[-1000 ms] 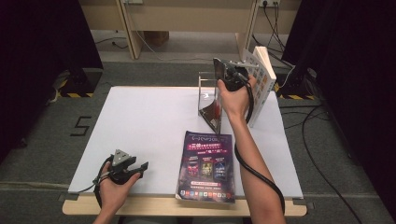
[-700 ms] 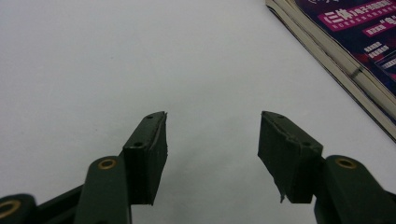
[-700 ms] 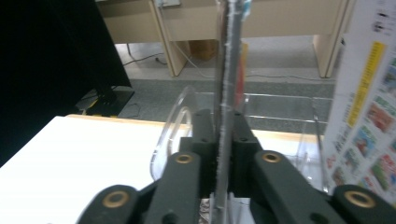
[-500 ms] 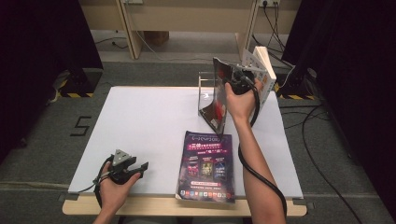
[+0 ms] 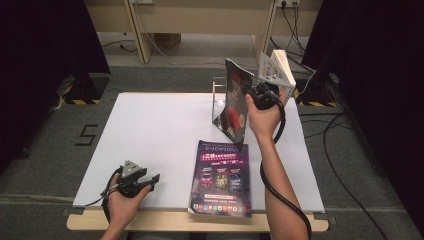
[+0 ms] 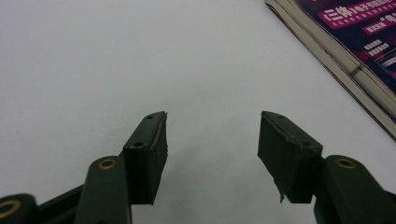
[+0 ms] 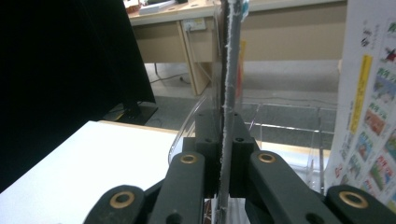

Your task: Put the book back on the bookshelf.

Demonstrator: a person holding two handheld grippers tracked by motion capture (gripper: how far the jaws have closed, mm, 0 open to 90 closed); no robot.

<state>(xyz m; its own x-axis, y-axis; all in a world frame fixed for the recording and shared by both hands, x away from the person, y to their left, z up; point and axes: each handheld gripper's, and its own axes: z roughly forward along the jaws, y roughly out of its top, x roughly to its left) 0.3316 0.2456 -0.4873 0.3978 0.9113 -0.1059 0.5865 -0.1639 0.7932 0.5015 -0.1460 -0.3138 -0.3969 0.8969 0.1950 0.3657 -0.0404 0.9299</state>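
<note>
In the upper right of the high view, the right gripper (image 5: 250, 95) pinches a thin magazine (image 5: 236, 107) by its edge, its fingers having just closed on it. The magazine stands upright, lifted above the white surface (image 5: 150, 130), in front of a clear acrylic stand (image 5: 217, 95) and beside a leaning book (image 5: 277, 70). In the right gripper view the fingers (image 7: 208, 135) press on the magazine's spine. At lower left, the left gripper (image 5: 150, 179) rests on the surface, fingers (image 6: 149, 140) spread with nothing between them. Another magazine (image 5: 222, 177) lies flat at lower centre.
</note>
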